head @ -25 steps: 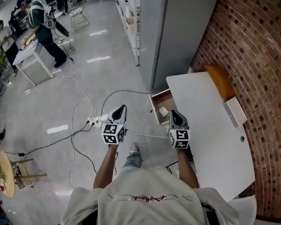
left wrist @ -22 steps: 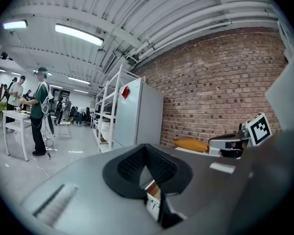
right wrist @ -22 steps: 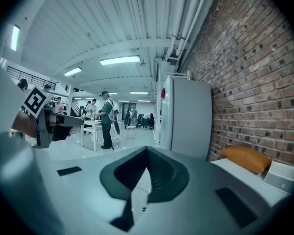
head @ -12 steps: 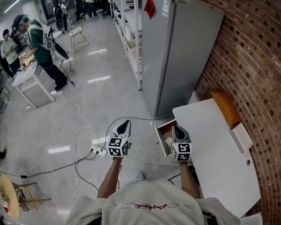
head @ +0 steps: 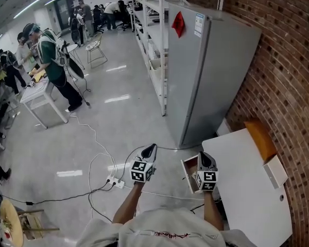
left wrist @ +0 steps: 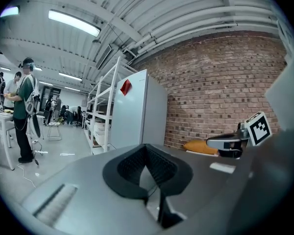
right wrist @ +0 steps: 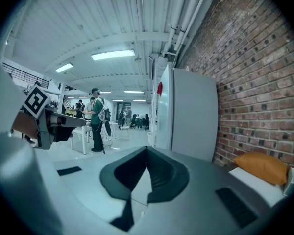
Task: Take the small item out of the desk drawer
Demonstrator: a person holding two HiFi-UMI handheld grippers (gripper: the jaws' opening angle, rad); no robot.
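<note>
Head view, looking steeply down. The white desk fills the lower right of the frame, set against the brick wall, with an orange cushion at its far end. The desk drawer stands pulled open at the desk's left edge, just below the grey cabinet. The small item should lie inside the drawer, but it cannot be made out: the right gripper covers part of the opening and what remains is too small to read. The right gripper hangs over the drawer, clenched, its pads meeting with nothing between them. The left gripper is held over the bare floor left of the drawer, near a power strip and its cables, likewise clenched and empty. In both gripper views the jaws point roughly level into the room, not down at the drawer.

Judgement: the retrieval is not yet begun. An item that fits such a shallow drawer is probably light, so it needs little force and may skid on the drawer bottom if nudged. The likely hold is from above, jaws spread first, closing across its narrower sides, clear of the drawer walls. Stiffness and fragility cannot be told
</note>
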